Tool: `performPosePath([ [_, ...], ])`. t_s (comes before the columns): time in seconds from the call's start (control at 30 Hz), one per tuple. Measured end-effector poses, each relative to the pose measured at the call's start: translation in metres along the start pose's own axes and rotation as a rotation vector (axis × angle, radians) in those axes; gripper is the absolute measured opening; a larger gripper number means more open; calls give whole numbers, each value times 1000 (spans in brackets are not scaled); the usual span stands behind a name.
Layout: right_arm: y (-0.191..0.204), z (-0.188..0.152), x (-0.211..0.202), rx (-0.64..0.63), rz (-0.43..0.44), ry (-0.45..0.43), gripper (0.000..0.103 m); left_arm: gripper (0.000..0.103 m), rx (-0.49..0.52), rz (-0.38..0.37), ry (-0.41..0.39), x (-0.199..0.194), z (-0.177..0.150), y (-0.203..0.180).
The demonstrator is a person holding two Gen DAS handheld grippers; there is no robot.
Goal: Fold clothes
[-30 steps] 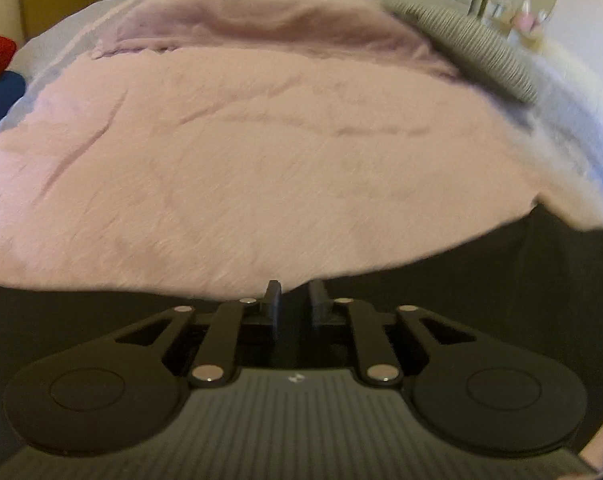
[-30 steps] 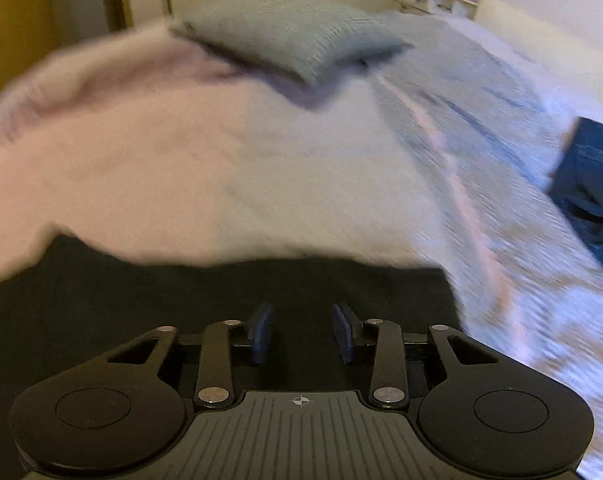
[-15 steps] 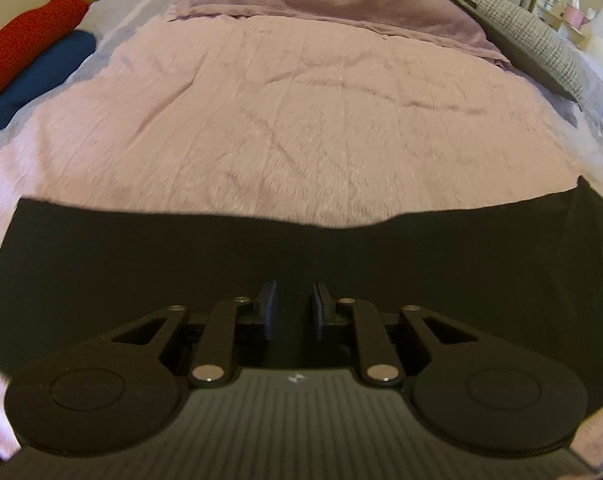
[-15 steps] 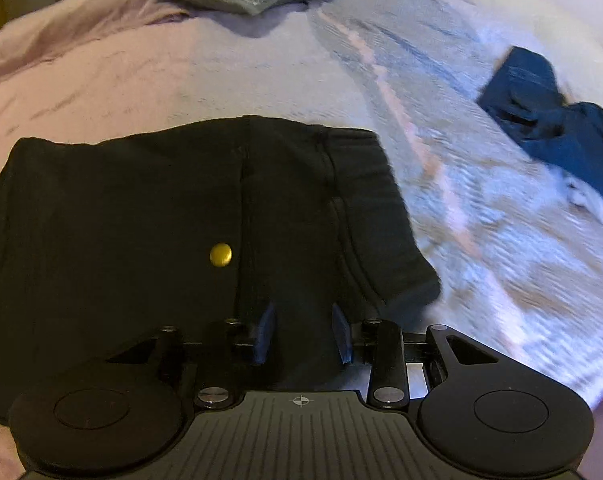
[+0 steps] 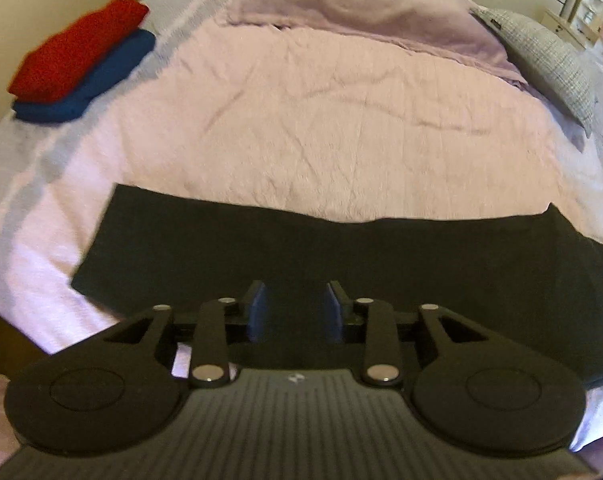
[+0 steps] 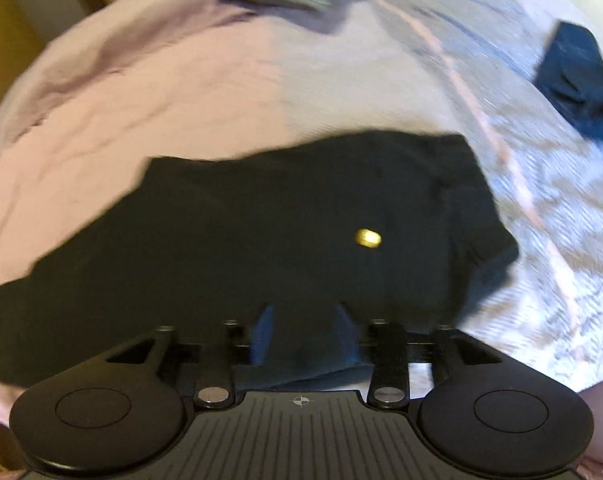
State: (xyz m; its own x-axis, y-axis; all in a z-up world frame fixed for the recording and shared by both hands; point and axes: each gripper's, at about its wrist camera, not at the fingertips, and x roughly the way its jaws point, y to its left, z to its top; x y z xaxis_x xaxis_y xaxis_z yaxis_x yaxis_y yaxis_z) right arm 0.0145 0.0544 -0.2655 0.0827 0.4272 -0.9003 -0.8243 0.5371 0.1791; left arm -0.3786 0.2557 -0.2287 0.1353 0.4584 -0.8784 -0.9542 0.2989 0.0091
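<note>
A black garment [image 5: 341, 248] lies spread flat across the near part of the pink bedspread [image 5: 321, 120]. In the right wrist view the garment [image 6: 261, 240] shows a small gold button [image 6: 368, 237]. My left gripper [image 5: 295, 306] is open and empty, just above the garment's near edge. My right gripper [image 6: 304, 326] is open and empty, over the garment's near edge close to its right end.
Folded red [image 5: 77, 48] and blue [image 5: 89, 80] clothes are stacked at the bed's far left. A grey pillow [image 5: 549, 56] lies at the far right. Crumpled blue jeans [image 6: 581, 80] lie on the light patterned cover to the right.
Both grippers have opened wider and pulled back from the black garment, which now lies flat on the bed. Earlier the left gripper was nearly closed at the garment's edge.
</note>
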Motion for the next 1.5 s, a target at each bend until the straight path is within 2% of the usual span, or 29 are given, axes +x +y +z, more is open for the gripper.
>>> performPosePath([
  [0.1,18,5,-16,18,31,11,55,33,-27,37,10,-26,7,-2],
  [0.37,37,7,-42,-99,30,48,55,40,-30,105,9,-80,10,-18],
  [0.53,40,6,-52,-148,26,35,55,41,-45,93,-5,-95,8,-27],
  [0.77,41,2,-58,-135,24,5,55,41,-30,84,-11,-97,3,-31],
  [1.0,41,-18,-49,-74,0,-37,55,49,17,62,-4,-75,-11,-20],
  [1.23,32,-63,-7,17,-24,-138,56,50,67,34,-7,-3,-44,-4],
  [1.33,25,-84,11,58,-33,-211,56,50,85,19,-35,27,-60,0],
  [1.5,15,-118,35,85,-13,-351,56,50,100,-15,-144,42,-94,11],
])
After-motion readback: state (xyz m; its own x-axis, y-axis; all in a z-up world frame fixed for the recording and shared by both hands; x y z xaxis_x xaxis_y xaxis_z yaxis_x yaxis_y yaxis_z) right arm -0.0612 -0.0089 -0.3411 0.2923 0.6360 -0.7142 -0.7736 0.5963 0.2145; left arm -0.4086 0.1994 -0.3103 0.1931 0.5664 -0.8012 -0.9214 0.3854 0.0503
